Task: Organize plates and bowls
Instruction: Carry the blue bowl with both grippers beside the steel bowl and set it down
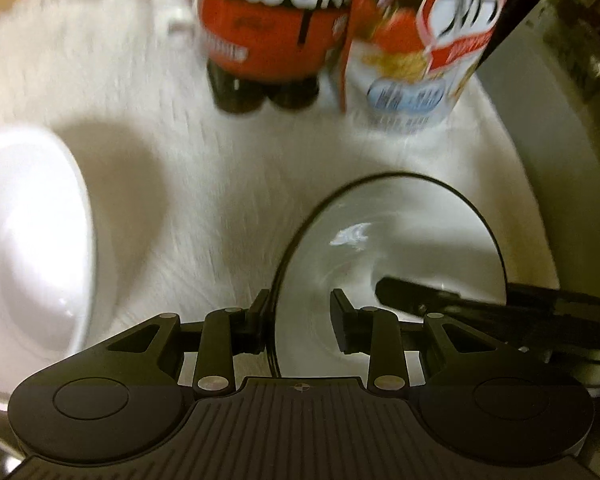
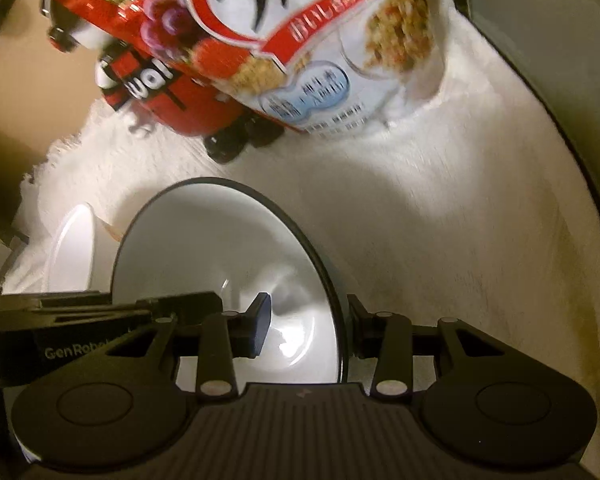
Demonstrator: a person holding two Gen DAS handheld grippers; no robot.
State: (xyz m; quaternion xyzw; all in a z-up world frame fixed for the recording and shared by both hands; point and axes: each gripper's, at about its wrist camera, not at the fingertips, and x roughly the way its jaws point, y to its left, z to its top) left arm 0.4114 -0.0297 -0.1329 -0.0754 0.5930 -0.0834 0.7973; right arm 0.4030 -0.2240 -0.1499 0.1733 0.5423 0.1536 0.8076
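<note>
My left gripper (image 1: 302, 326) and right gripper (image 2: 306, 330) each straddle the dark-rimmed bowl (image 1: 396, 240), jaws narrow; whether either actually clamps its wall, I can't tell. If I lift unevenly, the slick rim could slip and knock the plain white bowl (image 1: 32, 248) just left of it.

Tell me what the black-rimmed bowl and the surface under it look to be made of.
Black-rimmed bowl: looks like glazed ceramic or enamel, glossy white, with sharp highlights inside and a thin dark edge line; which of the two is unclear. Surface: a white fluffy cloth or rug, matte, with visible fibres and a fringed edge.

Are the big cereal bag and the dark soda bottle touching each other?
Cannot tell. In the left wrist view the cereal bag overlaps the soda bottle, and the right wrist view shows the same overlap; blur hides any contact or gap.
</note>
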